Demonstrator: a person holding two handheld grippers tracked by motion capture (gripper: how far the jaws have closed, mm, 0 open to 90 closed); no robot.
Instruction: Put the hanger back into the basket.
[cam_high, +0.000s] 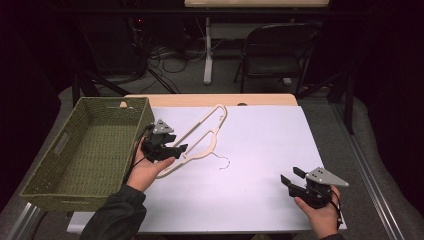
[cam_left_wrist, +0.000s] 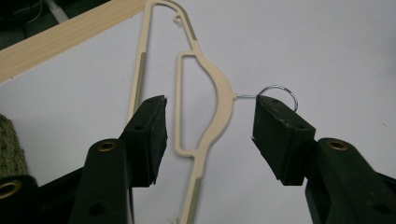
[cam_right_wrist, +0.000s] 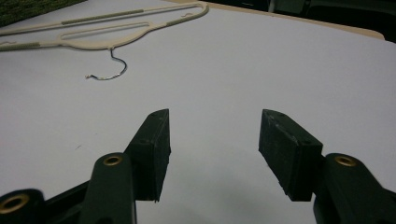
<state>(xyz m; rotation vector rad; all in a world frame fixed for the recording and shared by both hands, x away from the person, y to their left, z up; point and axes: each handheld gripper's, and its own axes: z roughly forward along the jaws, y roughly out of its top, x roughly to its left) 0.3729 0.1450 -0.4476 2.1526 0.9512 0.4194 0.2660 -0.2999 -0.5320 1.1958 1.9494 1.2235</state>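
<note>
Over the cream hanger (cam_left_wrist: 212, 107) beside the woven basket (cam_high: 75, 150), the left gripper (cam_left_wrist: 210, 135) hovers spread, seemingly about to pinch its bar, while the right gripper (cam_right_wrist: 212, 149) waits, jaws apart.

Folding chair (cam_high: 276, 50) and, seemingly, cables (cam_high: 170, 55) behind table (cam_high: 260, 100).

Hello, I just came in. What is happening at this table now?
A person holds a gripper in each hand over a white table. The left gripper is open, its jaws on either side of a cream hanger lying flat, not yet closed on it. The right gripper is open too, apart from the hanger, above bare table. A green woven basket stands at the left.
</note>
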